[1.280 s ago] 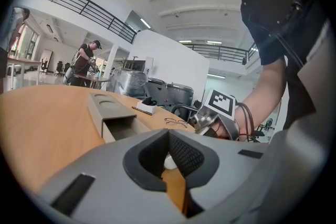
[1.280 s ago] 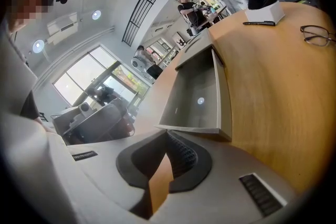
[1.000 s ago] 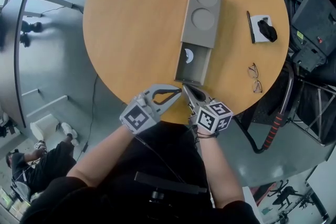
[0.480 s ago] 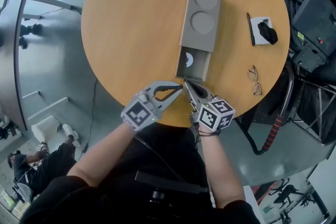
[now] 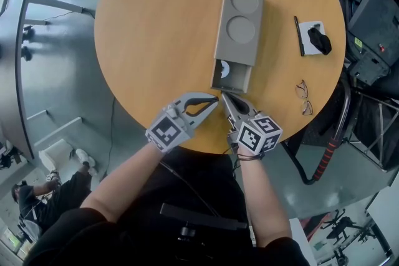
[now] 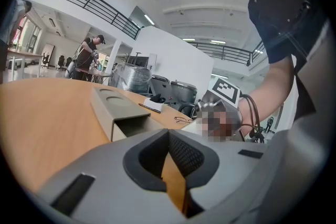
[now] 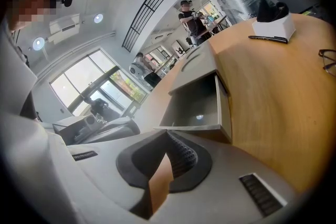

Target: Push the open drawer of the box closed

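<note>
A long grey box with two round hollows on top lies on the round wooden table. Its drawer sticks out a short way toward me, and something small and white lies inside. My right gripper is shut, its tips against the drawer's front wall. My left gripper is shut too, just left of the right one at the drawer's near left corner. In the right gripper view the drawer gapes right beyond the shut gripper. The left gripper view shows the box beyond the shut gripper.
A black pen and a white holder with a black item lie right of the box. Glasses rest near the table's right edge. Both grippers hang over the near table edge. Dark equipment stands off the table to the right.
The drawer has slid farther into the box; less of it shows now. Both shut grippers have moved forward with its front wall.
</note>
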